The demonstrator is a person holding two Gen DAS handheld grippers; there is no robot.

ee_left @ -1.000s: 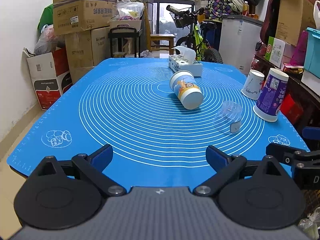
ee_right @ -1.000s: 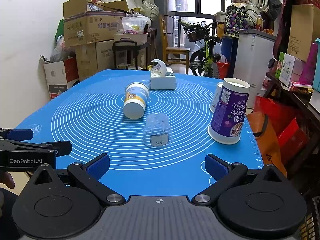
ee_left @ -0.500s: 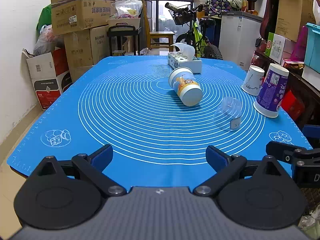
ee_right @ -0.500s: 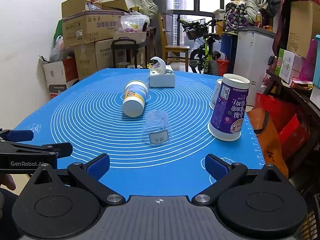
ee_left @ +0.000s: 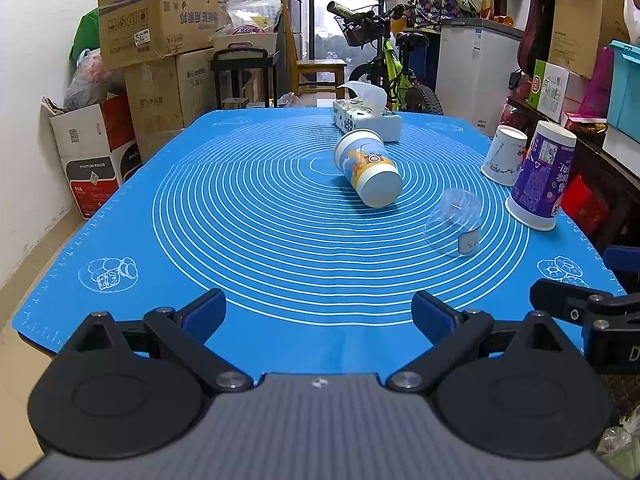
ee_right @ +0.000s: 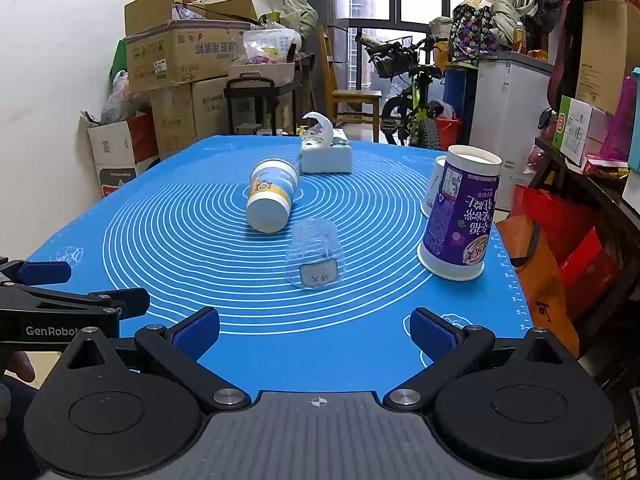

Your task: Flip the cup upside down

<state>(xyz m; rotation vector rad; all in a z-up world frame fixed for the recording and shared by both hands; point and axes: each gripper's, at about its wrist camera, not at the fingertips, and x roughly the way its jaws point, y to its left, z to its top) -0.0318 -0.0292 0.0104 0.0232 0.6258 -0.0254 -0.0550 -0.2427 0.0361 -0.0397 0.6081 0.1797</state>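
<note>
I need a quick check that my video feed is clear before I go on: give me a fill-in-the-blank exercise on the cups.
1. The yellow-and-blue cup lies on its ____.
2. The purple cup stands with its mouth facing ____.
3. The clear cup bears a small ____ near its rim.
4. Both the left gripper and the right gripper are ____.

Missing words: side; down; label; open
</note>
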